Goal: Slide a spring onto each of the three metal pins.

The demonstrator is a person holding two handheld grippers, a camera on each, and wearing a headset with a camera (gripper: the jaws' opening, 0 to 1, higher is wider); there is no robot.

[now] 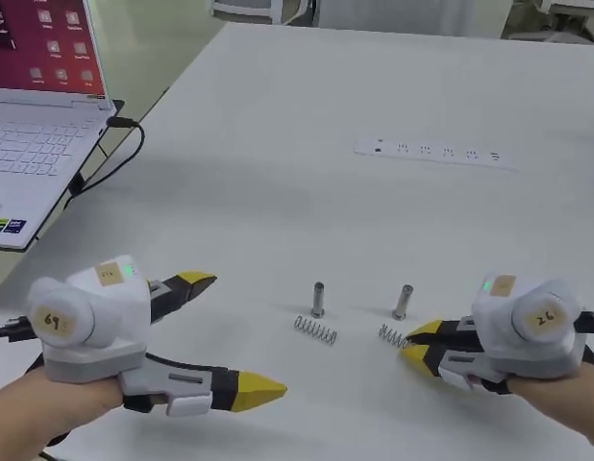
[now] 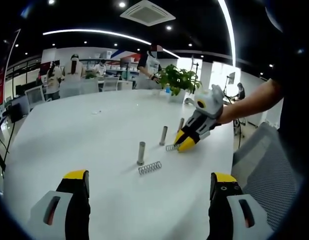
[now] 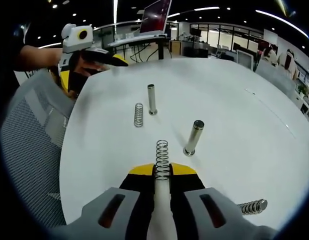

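One spring (image 3: 162,150) in the right tool (image 3: 162,170)

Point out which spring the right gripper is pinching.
The near spring, beside the near pin, its end clamped in the right gripper. The far spring lies free by the far pin; a third spring lies free aside.

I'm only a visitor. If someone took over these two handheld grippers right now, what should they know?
Left gripper: open and holding nothing, to one side of the work.
Right gripper: shut on the end of a spring that lies on the table.
Near pin and far pin stand upright, both bare.
Second spring lies beside the far pin.
A coiled piece lies by the right gripper; I can't tell what it is.
Done: no spring is on either pin.
Left: all the springs.
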